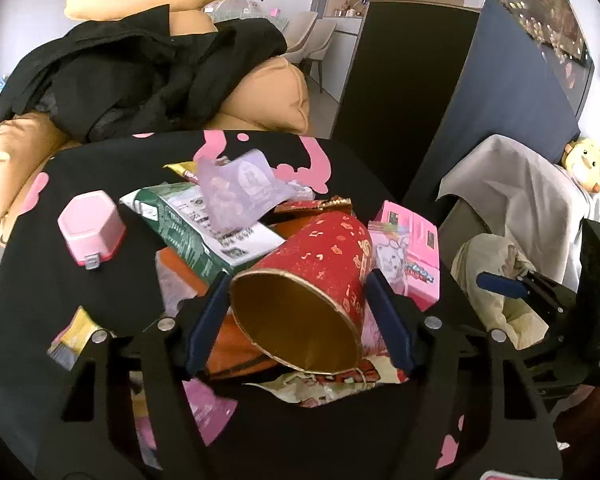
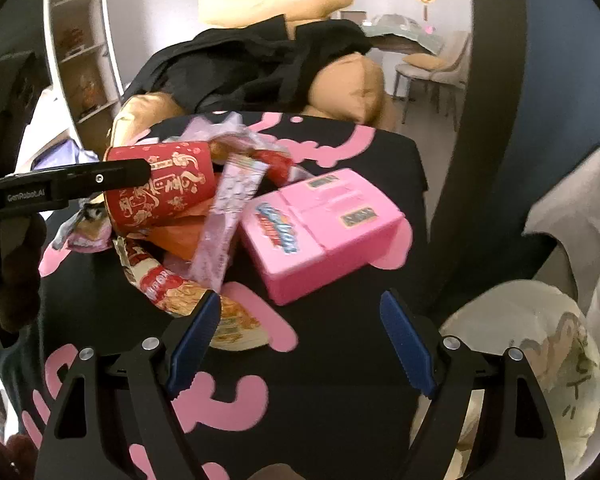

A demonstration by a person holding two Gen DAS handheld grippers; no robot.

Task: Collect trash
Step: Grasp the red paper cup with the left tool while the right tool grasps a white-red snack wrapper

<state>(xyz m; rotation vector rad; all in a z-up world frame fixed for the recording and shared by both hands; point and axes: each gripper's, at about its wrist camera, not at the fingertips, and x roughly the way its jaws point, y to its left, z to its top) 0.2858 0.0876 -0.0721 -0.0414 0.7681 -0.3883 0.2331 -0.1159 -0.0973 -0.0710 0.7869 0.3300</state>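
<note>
A red paper cup with gold print (image 1: 312,280) lies on its side in a pile of wrappers on the black and pink table (image 1: 100,168). My left gripper (image 1: 300,312) has a blue finger on each side of the cup and is shut on it. The cup also shows in the right wrist view (image 2: 164,196), with the left gripper's black finger across it. My right gripper (image 2: 300,340) is open and empty above the table, near a noodle wrapper (image 2: 188,296) and a pink toy box (image 2: 320,232). A white trash bag (image 2: 532,344) hangs open at the right.
A green and white wrapper (image 1: 192,224), a lilac plastic bag (image 1: 236,188), a pink hexagonal container (image 1: 90,226) and a small yellow packet (image 1: 72,336) lie on the table. A tan sofa with black clothes (image 1: 140,76) stands behind. A grey-draped chair (image 1: 516,196) is at the right.
</note>
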